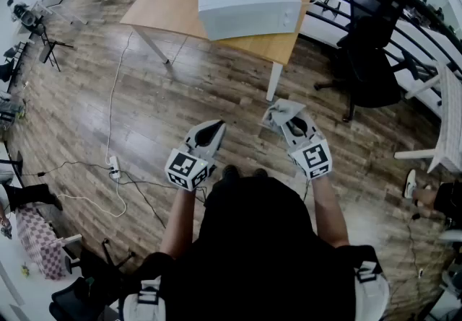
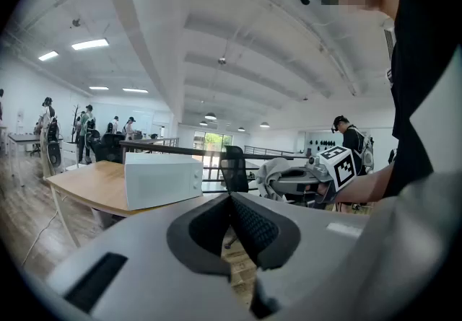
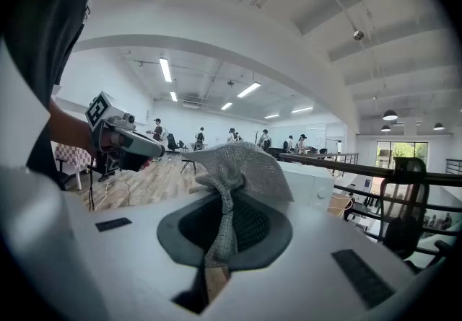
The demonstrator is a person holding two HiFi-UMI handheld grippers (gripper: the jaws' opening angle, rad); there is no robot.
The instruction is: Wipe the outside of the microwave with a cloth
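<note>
Cloth [image 3: 242, 166] pinched in right claw [image 3: 225, 217], plain in its view; left claw [image 2: 231, 205] clenched empty

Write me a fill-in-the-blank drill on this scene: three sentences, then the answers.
1. The gripper that clamps the grey cloth is the person's ____ one.
2. The white microwave stands ____ the wooden table.
3. The left gripper, its jaws shut, holds ____.
Missing words: right; on; nothing.
</note>
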